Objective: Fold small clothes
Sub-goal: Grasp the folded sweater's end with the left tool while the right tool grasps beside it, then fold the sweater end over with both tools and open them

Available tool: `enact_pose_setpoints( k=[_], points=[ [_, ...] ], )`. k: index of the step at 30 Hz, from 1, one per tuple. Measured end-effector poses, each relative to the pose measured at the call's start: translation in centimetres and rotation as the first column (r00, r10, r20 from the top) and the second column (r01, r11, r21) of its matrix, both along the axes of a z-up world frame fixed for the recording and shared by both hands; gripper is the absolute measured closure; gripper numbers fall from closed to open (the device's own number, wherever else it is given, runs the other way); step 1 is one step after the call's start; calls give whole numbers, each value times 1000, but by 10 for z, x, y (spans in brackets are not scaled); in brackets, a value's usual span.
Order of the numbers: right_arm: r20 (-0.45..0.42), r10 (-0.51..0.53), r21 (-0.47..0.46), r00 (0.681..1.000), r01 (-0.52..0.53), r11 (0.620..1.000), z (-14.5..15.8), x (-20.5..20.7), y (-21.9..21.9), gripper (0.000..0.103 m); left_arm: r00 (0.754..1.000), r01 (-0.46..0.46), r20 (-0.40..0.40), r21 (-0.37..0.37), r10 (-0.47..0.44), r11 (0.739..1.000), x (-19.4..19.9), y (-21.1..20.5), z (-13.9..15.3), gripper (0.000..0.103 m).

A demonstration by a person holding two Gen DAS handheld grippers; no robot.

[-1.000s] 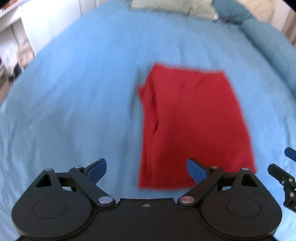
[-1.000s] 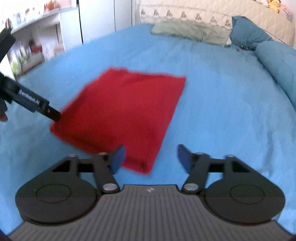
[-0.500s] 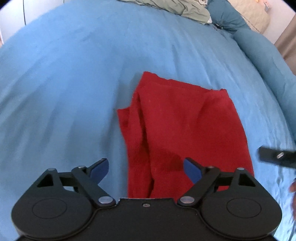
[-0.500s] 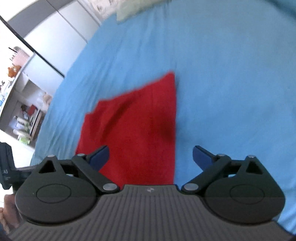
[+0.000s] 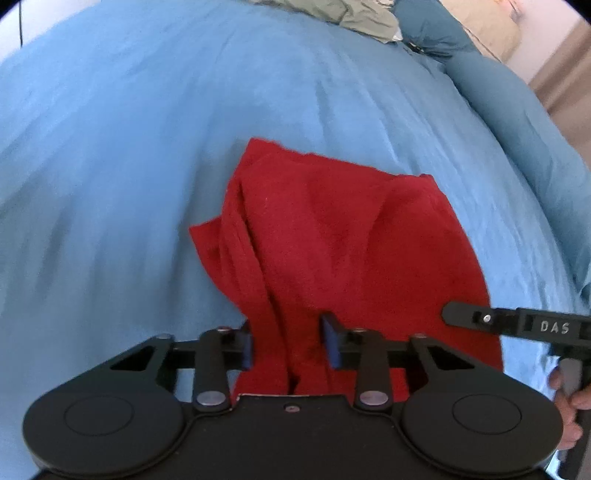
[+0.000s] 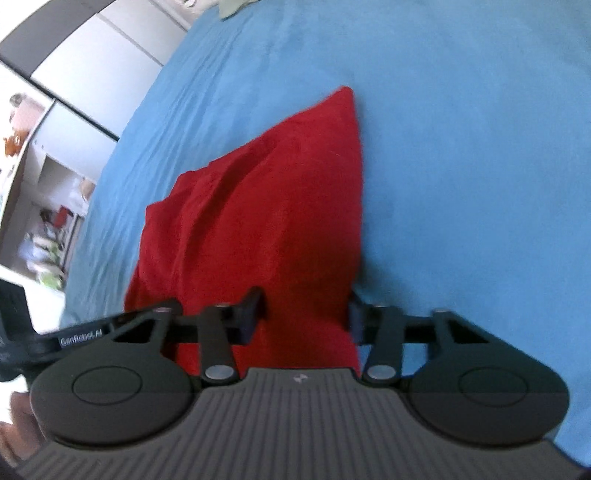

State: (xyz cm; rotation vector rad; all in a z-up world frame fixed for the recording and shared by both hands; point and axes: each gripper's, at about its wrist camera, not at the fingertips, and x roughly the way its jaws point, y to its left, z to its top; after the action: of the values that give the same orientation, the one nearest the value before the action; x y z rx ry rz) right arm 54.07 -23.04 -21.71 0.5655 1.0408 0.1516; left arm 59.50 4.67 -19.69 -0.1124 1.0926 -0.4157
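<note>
On the far left of the right wrist view stood white wardrobe doors (image 6: 92,70) and open shelves (image 6: 40,206) with small blurred items on them. Beside them began the bed with its blue bedsheet (image 5: 129,166), which filled most of both views.

The left gripper (image 5: 290,345) pointed down at the near left corner of the red garment (image 5: 332,240). Its 2 blue pads (image 5: 246,347) were closing, with a bunched fold of the red cloth between them; the left pad touched the cloth, and the right pad sat against it too (the cloth rose in creases from that spot). The garment itself lay roughly flat in the middle of the bedsheet, with a loose flap sticking out on its left edge.

The right gripper (image 6: 304,314) stood at the near right corner of the same garment (image 6: 266,221). Its fingers (image 6: 253,306) were also closing, and the red cloth filled the whole gap between them, lifted into a ridge.

At the right edge of the left wrist view, a hand (image 5: 570,402) held the black handle of the right gripper. Further back lay a pale green cloth (image 5: 354,16) and a dark teal pillow (image 5: 428,26), with a teal duvet roll (image 5: 517,122) along the right side.
</note>
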Motion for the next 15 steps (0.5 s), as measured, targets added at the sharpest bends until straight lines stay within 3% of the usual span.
enact_pose_setpoints(
  k=[7, 15],
  points=[
    [91, -3, -36, 996, 6, 999, 46, -24, 7, 63, 998, 32, 55, -13, -31, 999, -25, -11, 42, 82],
    [158, 9, -18, 987, -6, 1000, 105, -89, -20, 63, 993, 63, 102, -53, -57, 997, -100, -41, 92, 82]
  ],
)
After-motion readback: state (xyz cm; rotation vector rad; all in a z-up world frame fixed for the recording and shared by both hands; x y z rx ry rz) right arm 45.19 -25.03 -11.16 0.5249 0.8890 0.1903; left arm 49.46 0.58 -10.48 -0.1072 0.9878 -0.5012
